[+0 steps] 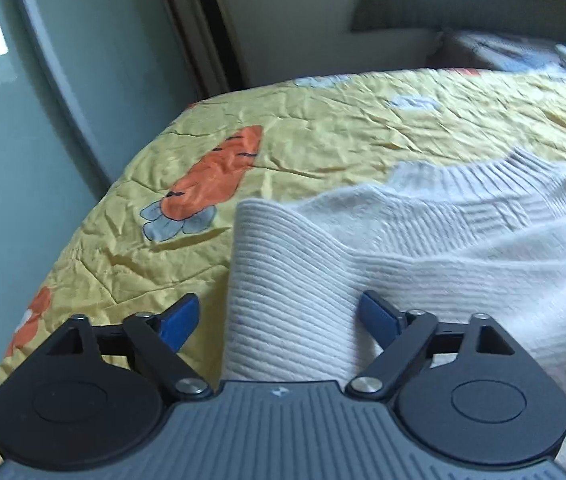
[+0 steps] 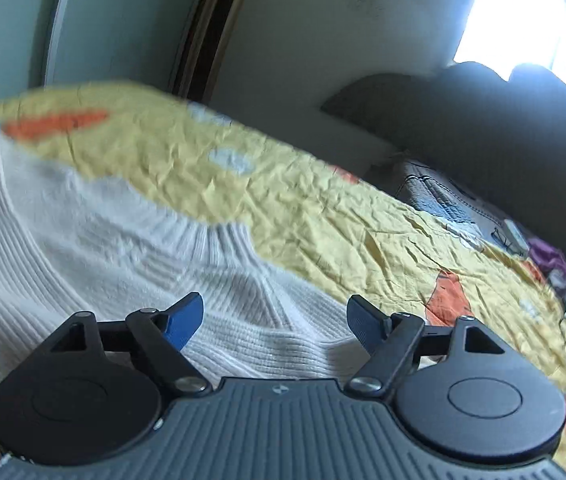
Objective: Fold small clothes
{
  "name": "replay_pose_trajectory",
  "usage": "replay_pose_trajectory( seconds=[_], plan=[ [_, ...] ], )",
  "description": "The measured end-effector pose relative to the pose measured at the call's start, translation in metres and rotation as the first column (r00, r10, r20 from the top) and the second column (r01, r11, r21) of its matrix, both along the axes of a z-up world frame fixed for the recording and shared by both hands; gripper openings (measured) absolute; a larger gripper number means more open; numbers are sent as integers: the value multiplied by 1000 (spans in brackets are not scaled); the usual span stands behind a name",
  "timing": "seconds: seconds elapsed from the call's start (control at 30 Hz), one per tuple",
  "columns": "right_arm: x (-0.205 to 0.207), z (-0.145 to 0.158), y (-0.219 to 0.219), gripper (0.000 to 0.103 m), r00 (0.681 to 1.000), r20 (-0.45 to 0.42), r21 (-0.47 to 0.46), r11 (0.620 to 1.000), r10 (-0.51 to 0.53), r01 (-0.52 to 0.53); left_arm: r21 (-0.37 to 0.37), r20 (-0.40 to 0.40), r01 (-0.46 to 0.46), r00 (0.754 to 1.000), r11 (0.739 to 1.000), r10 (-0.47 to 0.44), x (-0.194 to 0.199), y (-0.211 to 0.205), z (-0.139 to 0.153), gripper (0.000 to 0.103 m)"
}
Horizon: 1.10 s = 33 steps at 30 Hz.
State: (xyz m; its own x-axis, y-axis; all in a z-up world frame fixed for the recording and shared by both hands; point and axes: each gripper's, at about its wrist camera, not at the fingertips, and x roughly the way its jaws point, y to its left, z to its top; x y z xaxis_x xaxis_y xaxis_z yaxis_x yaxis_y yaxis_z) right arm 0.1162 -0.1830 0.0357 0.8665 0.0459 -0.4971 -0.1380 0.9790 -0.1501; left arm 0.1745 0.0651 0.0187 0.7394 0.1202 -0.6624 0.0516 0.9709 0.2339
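Sweater lies on the yellow bedspread; left claw and right claw both gape wide, gripping nothing.

Daylight, soft, no hard shadows. Window up right of right gripper blown out white, glare washing wall. Bedspread and sweater ahead motion-blurred. Fisheye bends door frame left of left gripper. Gripper bodies sharp.

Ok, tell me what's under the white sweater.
The white sweater lies on a yellow bedspread printed with orange carrots. Whatever lies directly beneath the knit is covered and cannot be seen.
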Motion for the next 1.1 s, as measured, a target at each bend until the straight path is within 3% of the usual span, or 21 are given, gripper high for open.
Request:
replay_pose_trajectory(
  seconds=[0.03, 0.1, 0.17, 0.27, 0.33, 0.4, 0.53, 0.67, 0.8, 0.87, 0.97, 1.1],
  plan=[
    [-10, 6, -5, 81, 998, -4, 68, 995, 67, -67, -5, 17, -31, 999, 1000, 31, 2, 6, -1, 101],
    [-24, 11, -14, 81, 969, -62, 189, 957, 238, -222, -3, 54, -91, 994, 996, 91, 5, 16, -2, 101],
    [-23, 5, -11, 81, 932, -155, 222, 931, 328, -291, 8, 68, -135, 989, 991, 134, 8, 21, -3, 101],
    [-2, -21, -8, 81, 945, -254, 136, 975, 208, -178, 41, 96, -151, 985, 988, 146, 3, 15, 0, 101],
    [9, -29, -21, 85, 961, -235, 197, 975, 149, -103, 69, 128, -156, 981, 985, 146, -10, 10, 8, 100],
    [1, -22, -26, 81, 970, -221, 254, 966, 98, -40, 74, 158, -147, 978, 986, 134, -30, 9, 18, 100],
    [-30, -11, -26, 87, 981, -159, 227, 971, 114, -76, 2, 161, -88, 983, 996, 87, -74, 12, 32, 100],
    [-25, -30, -29, 87, 969, -237, 140, 989, 68, -35, -120, 70, -52, 996, 991, 60, -88, 8, 22, 100],
    [-45, -21, -26, 88, 983, -179, 146, 989, 29, -3, -116, 35, -71, 996, 991, 76, -96, 0, 10, 100],
    [-60, -17, -21, 96, 990, -134, 129, 991, 33, -16, -138, 29, -60, 998, 989, 64, -103, -1, 8, 100],
    [-55, -35, -17, 102, 974, -223, 113, 993, 46, -21, -138, 18, -64, 998, 988, 67, -108, -4, 6, 100],
    [-67, -31, -18, 103, 980, -196, 146, 989, 24, 5, -137, 21, -62, 998, 989, 66, -121, -6, 9, 100]
  ],
)
